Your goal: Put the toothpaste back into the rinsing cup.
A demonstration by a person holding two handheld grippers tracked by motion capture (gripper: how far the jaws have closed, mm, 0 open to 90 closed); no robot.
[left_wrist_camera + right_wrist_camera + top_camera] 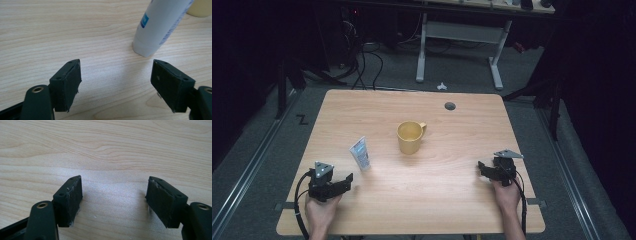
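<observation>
white tube [160, 25] with blue label patch and blue print along its side – too blurred to read, black Z-shaped mark [302, 119] on the grey floor left of the table – no other readable text

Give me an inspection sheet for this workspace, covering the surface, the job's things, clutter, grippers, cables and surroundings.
Surface: wooden table, light grain, with a round grey hole near the far edge.
Job's things: white tube standing on its cap just ahead of the left gripper; yellow mug upright near the middle, handle to the right, apart from the tube.
Clutter: nothing seen on the table.
Grippers: left gripper open, resting low near the front left, holding nothing; right gripper open, near the front right, holding nothing.
Cables: a black cable trails from the left gripper, another from the right.
Surroundings: grey floor, a white desk frame behind, loose black floor cables, dark edges.
</observation>
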